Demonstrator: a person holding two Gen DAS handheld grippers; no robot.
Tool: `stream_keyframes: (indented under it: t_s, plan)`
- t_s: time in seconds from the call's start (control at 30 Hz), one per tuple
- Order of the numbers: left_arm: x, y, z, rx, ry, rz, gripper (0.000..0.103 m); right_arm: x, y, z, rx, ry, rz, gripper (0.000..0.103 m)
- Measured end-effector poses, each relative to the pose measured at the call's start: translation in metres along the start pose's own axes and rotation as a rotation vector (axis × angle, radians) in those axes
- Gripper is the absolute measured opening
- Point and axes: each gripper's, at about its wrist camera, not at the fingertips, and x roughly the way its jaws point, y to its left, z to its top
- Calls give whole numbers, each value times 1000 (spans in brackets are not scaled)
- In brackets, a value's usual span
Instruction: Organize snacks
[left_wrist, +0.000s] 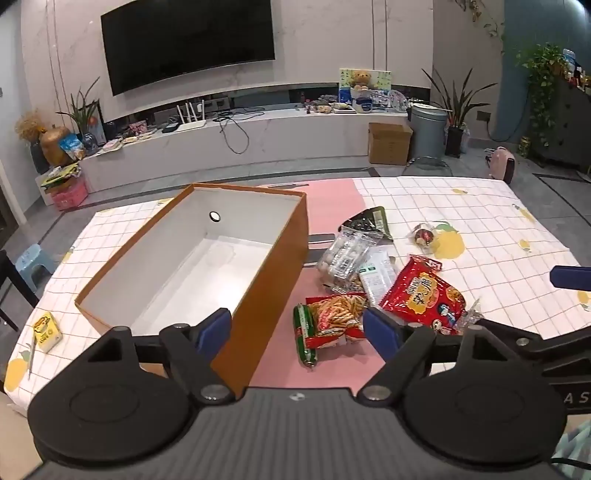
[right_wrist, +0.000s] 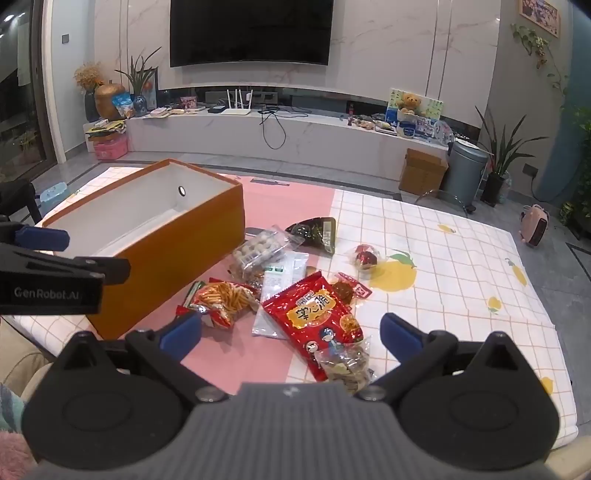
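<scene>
I'm looking into a living room with a dark wall-mounted TV (right_wrist: 251, 31) over a long low console; in front of me is a table under a checked tablecloth (right_wrist: 461, 266) printed with yellow fruit, with a pink strip running down its middle.

By my reading, nothing is sorted yet. The orange box (left_wrist: 273, 291), white inside, stands open on the left side of the table and I can see no snack in it. All the snacks lie in a loose heap just to its right, on the pink strip and the edge of the checks:

- a packet of stick snacks (left_wrist: 338, 314), with a green-wrapped sausage (left_wrist: 304, 336) touching its left edge
- a big red bag (right_wrist: 319, 317), lying over a white flat packet (right_wrist: 280, 291)
- a clear tray of round pale sweets (right_wrist: 260, 251)
- a dark green pouch (right_wrist: 317, 230) at the far end of the heap
- a small clear bag of brownish pieces (right_wrist: 349, 365), nearest me
- a small red sweet in clear wrap (right_wrist: 364, 256), a little apart to the right

Off to the far left sits a small yellow carton (left_wrist: 46, 330); I can't tell if it belongs to the job.

The left gripper (left_wrist: 297, 332) hovers with its jaws wide apart and nothing between them, aimed down at the box's near corner and the stick snacks. The right gripper (right_wrist: 291, 332) is likewise spread wide and empty, hanging over the red bag.

So 0 items are in, and I judge the whole heap remains to be moved into the box, 1 piece at a time.
</scene>
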Motion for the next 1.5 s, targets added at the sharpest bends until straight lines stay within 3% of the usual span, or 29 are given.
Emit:
stream_keyframes:
  t_s: [1.5]
  plan:
    - [-1, 6, 0, -24, 7, -1, 95, -2, 11, 2, -49, 12, -12, 99]
